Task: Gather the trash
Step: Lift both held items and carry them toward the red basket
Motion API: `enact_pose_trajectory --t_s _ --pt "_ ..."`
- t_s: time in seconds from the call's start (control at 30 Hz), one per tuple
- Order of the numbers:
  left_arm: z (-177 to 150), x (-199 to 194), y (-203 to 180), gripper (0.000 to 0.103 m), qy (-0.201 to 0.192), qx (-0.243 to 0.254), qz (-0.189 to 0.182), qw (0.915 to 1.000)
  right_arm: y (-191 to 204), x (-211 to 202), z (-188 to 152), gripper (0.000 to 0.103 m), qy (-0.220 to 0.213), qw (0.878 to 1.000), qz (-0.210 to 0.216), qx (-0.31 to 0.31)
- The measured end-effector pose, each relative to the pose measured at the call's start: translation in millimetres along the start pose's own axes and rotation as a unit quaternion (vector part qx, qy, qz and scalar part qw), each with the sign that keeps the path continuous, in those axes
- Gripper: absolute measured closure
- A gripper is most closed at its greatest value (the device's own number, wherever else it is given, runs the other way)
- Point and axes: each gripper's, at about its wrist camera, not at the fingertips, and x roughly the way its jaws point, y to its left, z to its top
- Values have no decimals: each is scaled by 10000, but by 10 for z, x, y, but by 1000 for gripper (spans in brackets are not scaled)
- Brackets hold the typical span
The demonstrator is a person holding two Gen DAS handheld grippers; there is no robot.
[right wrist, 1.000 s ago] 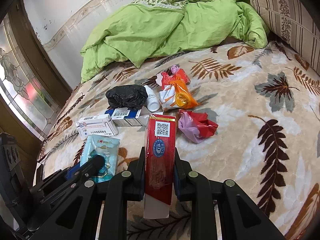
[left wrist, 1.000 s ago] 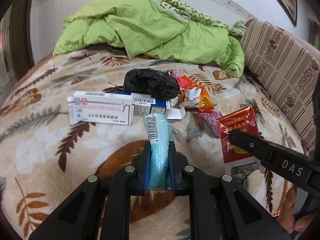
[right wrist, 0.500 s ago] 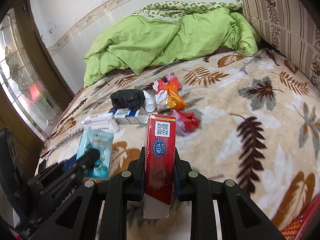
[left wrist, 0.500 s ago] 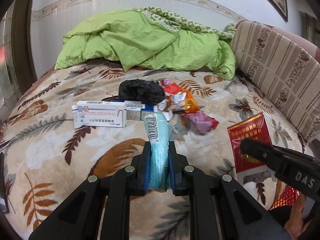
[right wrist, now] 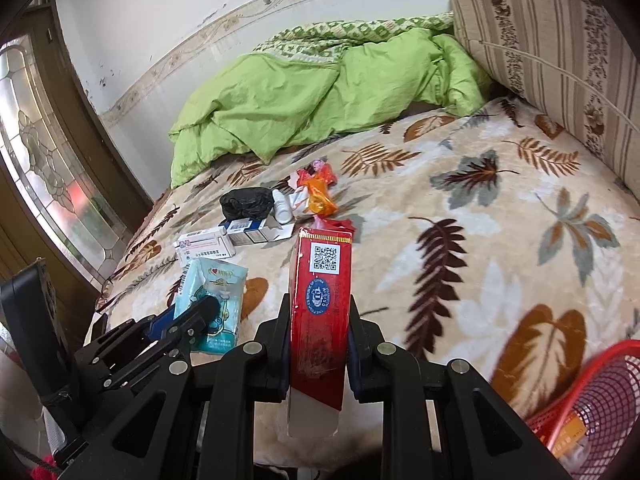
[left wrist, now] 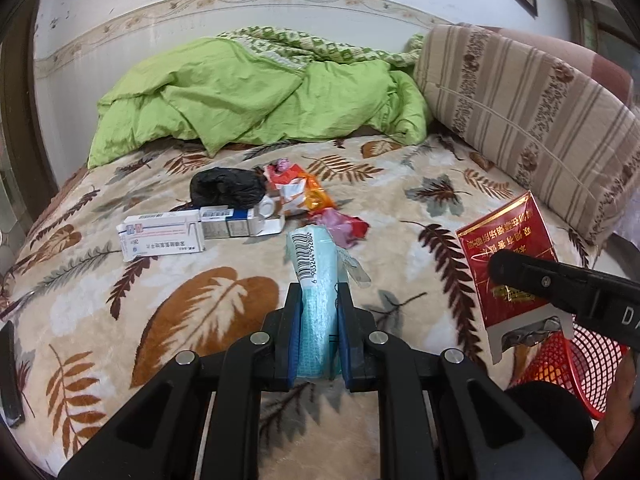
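My left gripper [left wrist: 319, 312] is shut on a light-blue tissue packet [left wrist: 314, 268] with a barcode, held above the bed. My right gripper [right wrist: 319, 332] is shut on a red cigarette box [right wrist: 322, 292] with a QR code; the same red cigarette box [left wrist: 506, 264] shows at the right of the left wrist view. The tissue packet [right wrist: 214, 300] appears at the lower left of the right wrist view. A red mesh basket [right wrist: 592, 396] sits at the bed's near right corner. More trash lies mid-bed: a black bag [left wrist: 226, 188], white medicine boxes [left wrist: 160, 234], orange wrappers [left wrist: 306, 194], a pink-red wrapper [left wrist: 344, 228].
A crumpled green quilt [left wrist: 256, 100] lies at the head of the bed. A striped cushion [left wrist: 532, 116] lines the right side. A glass-panelled door [right wrist: 44, 160] stands at the left. A person's hand [left wrist: 612, 428] shows at the lower right. A small white bottle [right wrist: 282, 206] lies by the black bag.
Both grippers have drawn back from the trash pile toward the bed's near edge and risen slightly, each still holding its item. The red basket has come into view.
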Motion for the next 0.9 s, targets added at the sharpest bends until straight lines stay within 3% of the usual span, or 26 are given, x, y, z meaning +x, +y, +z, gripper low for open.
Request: enact_pose_trajectory --t_s 0.9 --pt "61 -306 -762 88 -50 706 -342 9969 -641 -727 -105 80 -374 9977 -85 560"
